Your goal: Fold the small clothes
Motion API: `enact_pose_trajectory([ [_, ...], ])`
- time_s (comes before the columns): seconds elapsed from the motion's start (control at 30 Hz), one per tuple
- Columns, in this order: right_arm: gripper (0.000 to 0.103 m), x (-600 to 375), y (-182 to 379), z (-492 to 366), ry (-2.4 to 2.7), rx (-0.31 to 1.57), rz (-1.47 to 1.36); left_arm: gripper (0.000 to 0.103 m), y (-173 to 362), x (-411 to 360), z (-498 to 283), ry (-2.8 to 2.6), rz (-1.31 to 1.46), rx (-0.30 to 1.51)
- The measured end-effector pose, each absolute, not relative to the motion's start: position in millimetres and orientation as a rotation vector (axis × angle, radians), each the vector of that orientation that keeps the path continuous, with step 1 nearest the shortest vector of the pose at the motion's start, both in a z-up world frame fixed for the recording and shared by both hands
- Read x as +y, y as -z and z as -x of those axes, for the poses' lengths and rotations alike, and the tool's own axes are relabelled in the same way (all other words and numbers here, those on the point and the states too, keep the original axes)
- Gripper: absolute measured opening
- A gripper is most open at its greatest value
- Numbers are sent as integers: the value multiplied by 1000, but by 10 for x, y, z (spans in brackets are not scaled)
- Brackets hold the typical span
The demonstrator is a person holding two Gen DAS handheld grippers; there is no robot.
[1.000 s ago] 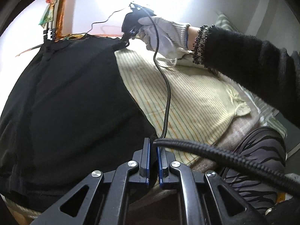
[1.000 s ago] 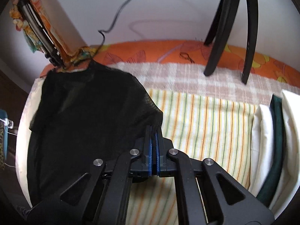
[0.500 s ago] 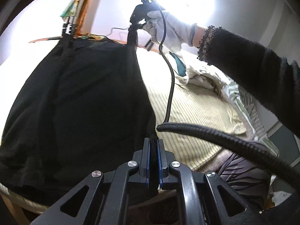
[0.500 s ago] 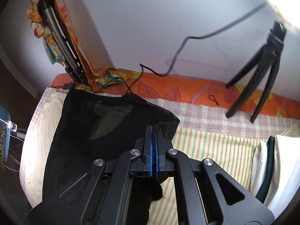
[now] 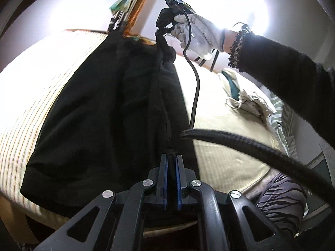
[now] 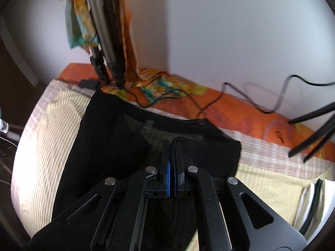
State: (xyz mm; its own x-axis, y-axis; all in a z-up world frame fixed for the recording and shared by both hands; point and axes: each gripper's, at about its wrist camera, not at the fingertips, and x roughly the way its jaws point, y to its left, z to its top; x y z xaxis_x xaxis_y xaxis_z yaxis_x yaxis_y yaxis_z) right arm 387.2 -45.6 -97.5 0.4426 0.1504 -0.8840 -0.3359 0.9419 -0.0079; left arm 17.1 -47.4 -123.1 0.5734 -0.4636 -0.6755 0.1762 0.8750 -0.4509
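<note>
A black garment (image 5: pixel 108 113) lies spread over a striped yellow sheet (image 5: pixel 226 150) on a bed. My left gripper (image 5: pixel 171 156) is shut on the garment's near right edge, black cloth pinched between its blue pads. In the left wrist view the right gripper (image 5: pixel 162 31), held by a white-gloved hand (image 5: pixel 199 33), lifts the garment's far right corner off the bed. The right wrist view shows the right gripper (image 6: pixel 172 144) shut on a black hem, with the rest of the garment (image 6: pixel 100 138) draped below toward the left.
A pile of pale and green clothes (image 5: pixel 247 100) lies at the right of the bed. A tripod (image 6: pixel 312 133) stands on the orange sheet (image 6: pixel 240 113) by the wall, with cables. A folded stand with coloured cloth (image 6: pixel 100 37) leans in the corner. A black cable (image 5: pixel 240 146) crosses above the bed.
Both grippers have carried the garment's right edge leftward and up, folding it over the rest. More striped sheet shows on the right. Both stay shut on the cloth.
</note>
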Motion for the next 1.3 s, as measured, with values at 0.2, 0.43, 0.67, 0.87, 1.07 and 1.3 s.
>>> enact_pose_trajectory([
  [0.2, 39, -338, 913, -3841, -418, 1090, 133, 35, 1240, -381, -172, 340, 351, 888],
  [0.43, 57, -1031, 324, -3450, -479, 987, -37, 37, 1090, -279, -86, 331, 294, 848],
  [0.67, 57, -1460, 623, -2967, -488, 1045, -98, 37, 960, -136, 17, 321, 219, 839],
  [0.87, 51, -1314, 1152, -3027, -461, 1123, -119, 37, 932, 59, 72, 265, 201, 846],
  [1.07, 12, -1104, 1443, -3111, -434, 1198, -82, 37, 927, 244, 112, 209, 207, 846],
  [1.3, 6, -860, 1268, -3041, -617, 1141, -172, 36, 912, 322, 132, 207, 198, 852],
])
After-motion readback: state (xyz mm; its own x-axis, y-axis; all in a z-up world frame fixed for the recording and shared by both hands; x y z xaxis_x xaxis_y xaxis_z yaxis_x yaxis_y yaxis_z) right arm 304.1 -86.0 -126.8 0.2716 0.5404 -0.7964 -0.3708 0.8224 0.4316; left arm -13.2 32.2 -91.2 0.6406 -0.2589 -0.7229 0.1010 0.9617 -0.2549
